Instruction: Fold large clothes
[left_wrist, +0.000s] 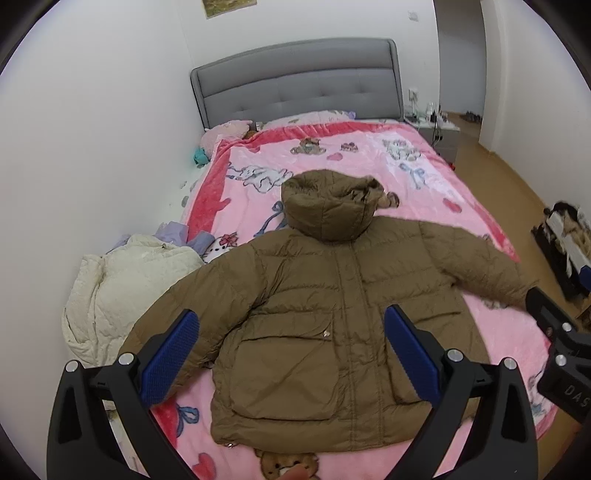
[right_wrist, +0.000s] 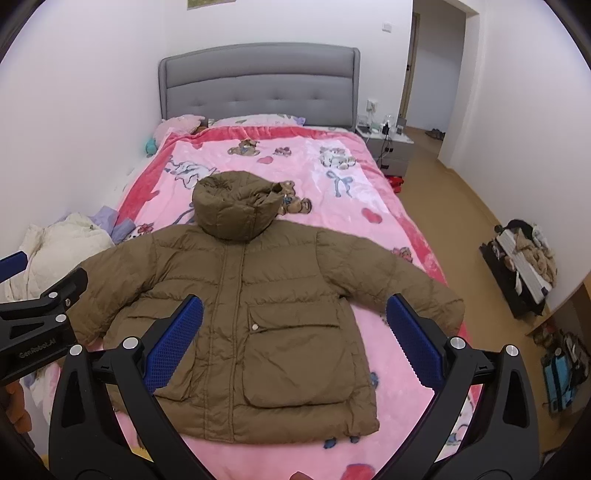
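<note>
**Puffer jacket spread flat, nothing grasped yet**

Left gripper and right gripper hover with jaws wide apart and empty above the brown hooded puffer jacket. It lies front-up across the foot end of the bed, sleeves outspread. Likely light, bulky, slippery and springy; pinch the sleeve cuffs or hem corners.

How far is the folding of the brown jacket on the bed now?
Done: the brown jacket lies flat on the pink blanket, front up, both sleeves spread out, hood at the top. In hand: nothing; the left gripper and right gripper hover open above it. Left: every fold, sleeves and body. A cream garment lies beside it.
</note>
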